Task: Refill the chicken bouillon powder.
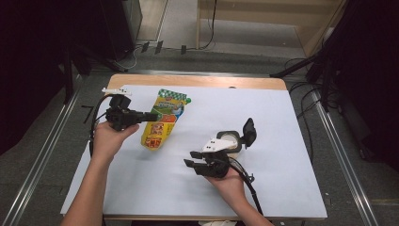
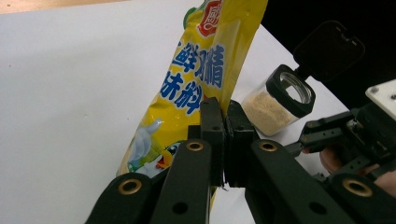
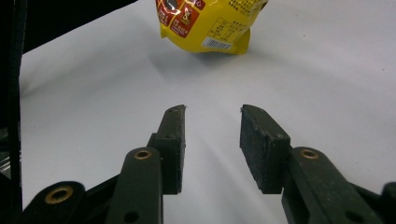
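A yellow seasoning pouch (image 1: 162, 120) with a green top hangs over the white sheet at centre left, its lower end near the sheet. My left gripper (image 1: 151, 115) comes in from the left and is shut on the pouch's side edge; in the left gripper view the pads (image 2: 212, 121) meet on the pouch (image 2: 196, 79). A small clear jar of tan powder (image 1: 230, 139) stands at centre right, its black flip lid (image 1: 248, 132) open. My right gripper (image 1: 190, 159) sits just in front of the jar, open, with nothing between its jaws (image 3: 212, 116). It points toward the pouch's bottom (image 3: 210, 23).
A white sheet (image 1: 282, 117) covers the wooden table. In the left gripper view the jar (image 2: 275, 105) and its lid (image 2: 329, 49) lie beyond the pouch, with my right gripper (image 2: 322, 133) beside them. Cables and dark stands surround the table on the floor.
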A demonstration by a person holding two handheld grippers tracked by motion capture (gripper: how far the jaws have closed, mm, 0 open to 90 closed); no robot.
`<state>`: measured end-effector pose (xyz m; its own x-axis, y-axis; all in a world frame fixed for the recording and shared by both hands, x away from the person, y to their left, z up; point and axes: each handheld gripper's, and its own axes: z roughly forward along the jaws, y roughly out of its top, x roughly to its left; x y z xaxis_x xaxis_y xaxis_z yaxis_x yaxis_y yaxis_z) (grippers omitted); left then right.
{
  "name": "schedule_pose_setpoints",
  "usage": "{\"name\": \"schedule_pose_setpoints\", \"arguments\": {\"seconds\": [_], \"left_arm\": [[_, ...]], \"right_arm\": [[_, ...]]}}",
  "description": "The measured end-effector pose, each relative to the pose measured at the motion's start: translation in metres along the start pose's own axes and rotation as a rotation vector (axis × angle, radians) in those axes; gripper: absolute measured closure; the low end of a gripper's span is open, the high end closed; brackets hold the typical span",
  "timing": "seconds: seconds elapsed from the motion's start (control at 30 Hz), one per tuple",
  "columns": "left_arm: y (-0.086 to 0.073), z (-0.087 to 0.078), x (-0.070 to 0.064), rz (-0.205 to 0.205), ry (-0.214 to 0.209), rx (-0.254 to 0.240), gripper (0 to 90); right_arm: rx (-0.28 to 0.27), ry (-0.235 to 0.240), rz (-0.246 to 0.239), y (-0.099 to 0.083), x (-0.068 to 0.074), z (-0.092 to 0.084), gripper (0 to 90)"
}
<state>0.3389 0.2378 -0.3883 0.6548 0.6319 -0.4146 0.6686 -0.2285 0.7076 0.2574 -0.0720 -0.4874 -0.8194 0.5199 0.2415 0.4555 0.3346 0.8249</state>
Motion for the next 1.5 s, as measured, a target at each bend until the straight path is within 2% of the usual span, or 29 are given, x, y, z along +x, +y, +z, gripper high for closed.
{"name": "schedule_pose_setpoints", "arguments": {"seconds": [0.2,0.4,0.7,0.9,1.0,1.27,1.43,1.5], "left_arm": [[-0.012,-0.006,-0.001,-0.012,-0.027,-0.014,87.9],[-0.025,-0.014,-0.006,0.01,0.001,-0.024,88.0],[-0.045,-0.03,-0.003,0.007,0.014,-0.042,85.8],[-0.045,-0.031,-0.006,0.031,0.002,-0.052,81.2],[-0.044,-0.031,-0.006,0.023,-0.015,-0.055,76.6],[-0.038,-0.036,-0.014,0.036,0.011,-0.042,67.2],[-0.032,-0.039,-0.02,0.025,0.021,-0.04,62.7],[-0.029,-0.04,-0.022,0.01,0.01,-0.031,62.6]], "right_arm": [[0.004,0.002,-0.001,0.001,-0.001,0.001,61.7],[0.003,0.001,0.002,0.001,-0.002,0.0,61.7],[0.009,-0.001,-0.004,0.0,-0.002,0.002,61.6],[0.013,-0.003,-0.007,0.0,-0.002,0.003,61.4],[0.013,-0.003,-0.006,0.0,-0.002,0.003,61.4],[0.012,-0.003,-0.007,0.0,-0.002,0.003,61.3],[0.012,-0.009,-0.003,0.0,-0.002,0.002,61.0],[0.012,-0.009,-0.003,0.0,-0.003,0.002,60.7]]}}
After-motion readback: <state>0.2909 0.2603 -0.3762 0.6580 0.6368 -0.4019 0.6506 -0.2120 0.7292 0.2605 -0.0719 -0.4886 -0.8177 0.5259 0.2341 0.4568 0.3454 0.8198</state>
